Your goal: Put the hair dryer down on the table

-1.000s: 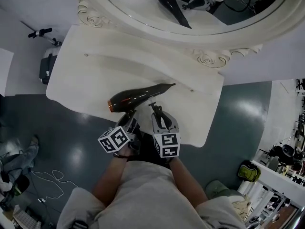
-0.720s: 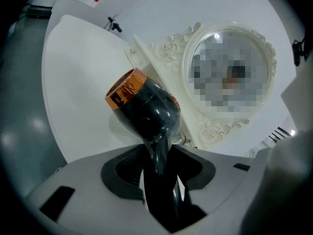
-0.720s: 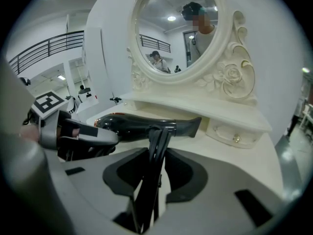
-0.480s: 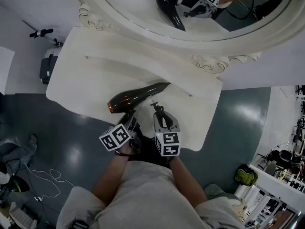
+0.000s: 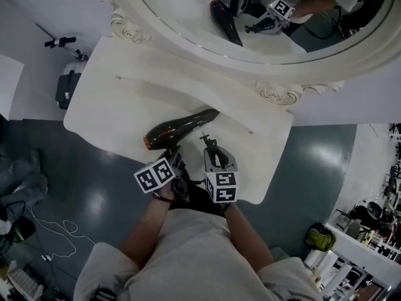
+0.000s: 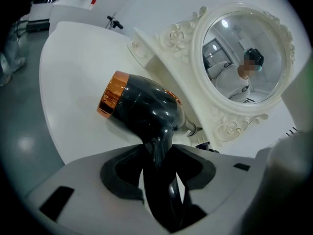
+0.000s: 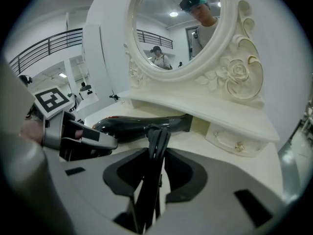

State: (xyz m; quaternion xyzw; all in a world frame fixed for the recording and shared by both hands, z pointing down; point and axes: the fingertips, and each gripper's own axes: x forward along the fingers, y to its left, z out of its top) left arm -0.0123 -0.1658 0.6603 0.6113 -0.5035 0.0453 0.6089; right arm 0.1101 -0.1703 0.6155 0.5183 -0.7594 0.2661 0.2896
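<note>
**Left gripper clamped on dryer handle, dryer at table front**

Your left gripper [image 6: 159,153] is clenched on the handle [image 6: 161,190] of the glossy black hair dryer with the copper rear ring [image 6: 146,112]. Its dark grey pads [image 6: 120,177] press the handle from either side, and the dryer body sticks out past the jaws.

Your right gripper [image 7: 157,131] has its thin black fingers drawn together with nothing between them, so it's empty. It sits just beside the left one, on its right, both at the front edge of the table, with its tips near the dryer's barrel.

The dryer lies roughly level over the front part of the white curved-edge dressing table [image 5: 119,102]:
- The copper end [image 6: 111,95] is toward the left front edge.
- The narrow black nozzle [image 5: 208,114] points right and back, toward the raised white shelf [image 7: 210,112] under the mirror.
- You can't tell from any view whether the body touches the tabletop or hangs just above it.

Behind it stands a big oval mirror in a carved white rose-pattern frame [image 5: 279,94]; it reflects the dryer and both grippers. A small white drawer with a metal knob [image 7: 234,142] sits under the shelf, right of the nozzle. Glossy dark grey floor [image 5: 94,199] surrounds the table
</note>
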